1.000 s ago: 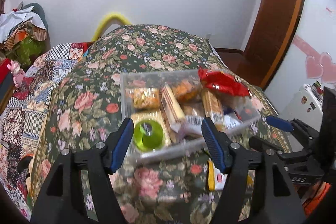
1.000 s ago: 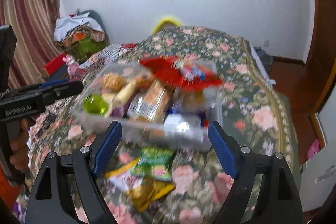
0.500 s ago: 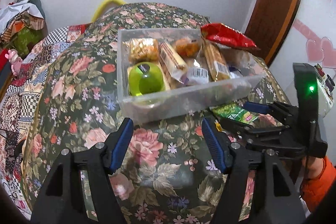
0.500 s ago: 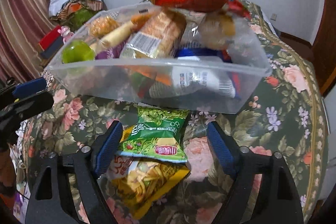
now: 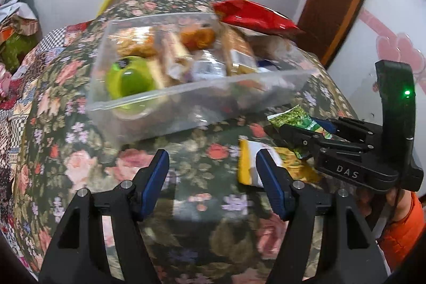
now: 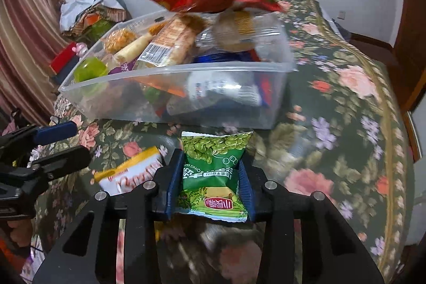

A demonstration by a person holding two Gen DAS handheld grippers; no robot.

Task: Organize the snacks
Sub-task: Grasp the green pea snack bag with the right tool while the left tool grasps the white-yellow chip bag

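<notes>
Both grippers are matte black plastic with blue pads on the inner faces of the fingers. The left gripper (image 5: 211, 180) has triangular cut-outs in its finger arms and silver screws at the joints. The right gripper (image 6: 210, 181) has the same build; seen from the left wrist, its body bears white letters "DAS" and a green light. An orange sleeve (image 5: 402, 228) shows behind it.
</notes>
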